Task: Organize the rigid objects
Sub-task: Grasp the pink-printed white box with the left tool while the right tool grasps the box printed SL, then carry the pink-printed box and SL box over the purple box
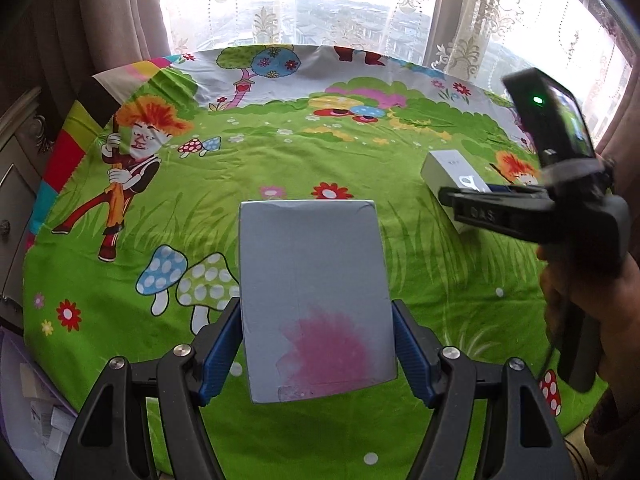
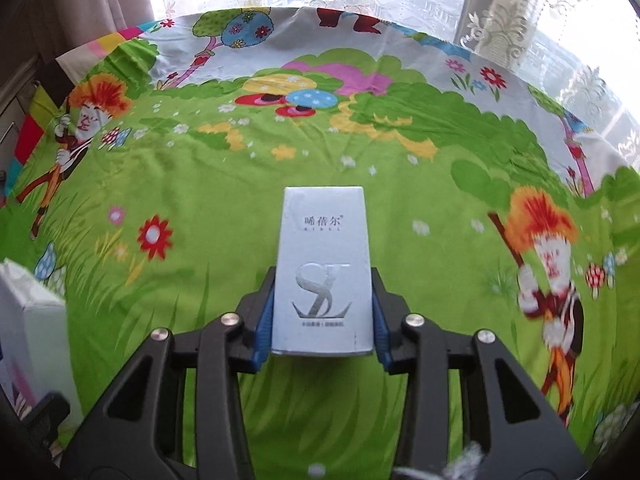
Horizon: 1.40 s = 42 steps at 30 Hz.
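Surface is a round tabletop [image 1: 280,160] under a loud green cartoon cloth with mushrooms, flowers and orange-haired figures, pushed up against a bright window with lace curtains [image 1: 460,20] and heavier brownish drapes at the sides. The left tool [image 1: 318,354] has its blue pads clamped on a flat grey box with a pink smudge [image 1: 316,292], near the tabletop's front edge. The right tool [image 2: 322,320] grips a slim white carton with a silver logo [image 2: 324,264], toward the right edge.
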{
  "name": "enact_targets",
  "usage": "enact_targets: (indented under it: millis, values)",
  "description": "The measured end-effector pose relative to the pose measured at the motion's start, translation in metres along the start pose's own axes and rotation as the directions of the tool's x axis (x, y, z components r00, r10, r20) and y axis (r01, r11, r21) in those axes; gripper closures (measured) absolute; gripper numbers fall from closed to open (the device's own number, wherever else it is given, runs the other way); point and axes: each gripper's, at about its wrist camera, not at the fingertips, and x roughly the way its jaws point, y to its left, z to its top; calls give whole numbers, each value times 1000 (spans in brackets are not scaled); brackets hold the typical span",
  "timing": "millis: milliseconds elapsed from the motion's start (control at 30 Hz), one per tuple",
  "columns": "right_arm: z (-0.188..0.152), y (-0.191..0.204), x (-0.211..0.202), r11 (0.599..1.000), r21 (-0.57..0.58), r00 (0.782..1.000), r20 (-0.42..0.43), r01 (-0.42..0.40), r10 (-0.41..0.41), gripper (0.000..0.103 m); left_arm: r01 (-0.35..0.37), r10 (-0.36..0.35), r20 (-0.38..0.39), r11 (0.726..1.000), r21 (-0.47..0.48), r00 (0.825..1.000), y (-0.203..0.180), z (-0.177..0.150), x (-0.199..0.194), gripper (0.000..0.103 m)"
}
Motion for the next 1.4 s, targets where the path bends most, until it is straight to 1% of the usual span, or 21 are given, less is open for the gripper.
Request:
enact_targets:
  millis: [100,300,500,667,800,1000,1200,1400]
  values:
    - [-20,-2,-19,999,34,1000,4,-7,7,58,9,-9,-3,1000,0,1000,-3,-9,-4,31]
    - [-52,1,-60,997,73,999,30,7,-9,58,10,-10,8,1000,5,1000,-5,-24,-18,31]
    - [-82,18,-100,996,90,998,62,8,-14,58,15,-16,30,1000,7,999,-5,-38,-37,31]
    - [-107,29,-128,993,117,997,75,-8,-1,58,0,-1,59,1000,11,998,-3,-52,-56,31]
    - [-124,41,-146,994,107,996,87,-13,4,58,-2,0,77,1000,19,997,-1,-64,-71,31]
    - [-143,58,-162,995,93,995,98,-22,13,58,-15,13,95,1000,19,995,5,-77,-87,31]
    - [-150,69,-172,997,70,994,108,-26,18,58,-25,23,97,1000,18,995,9,-85,-94,31]
    - [-155,78,-178,997,58,993,111,-50,44,58,-37,36,103,999,8,994,16,-90,-102,31]
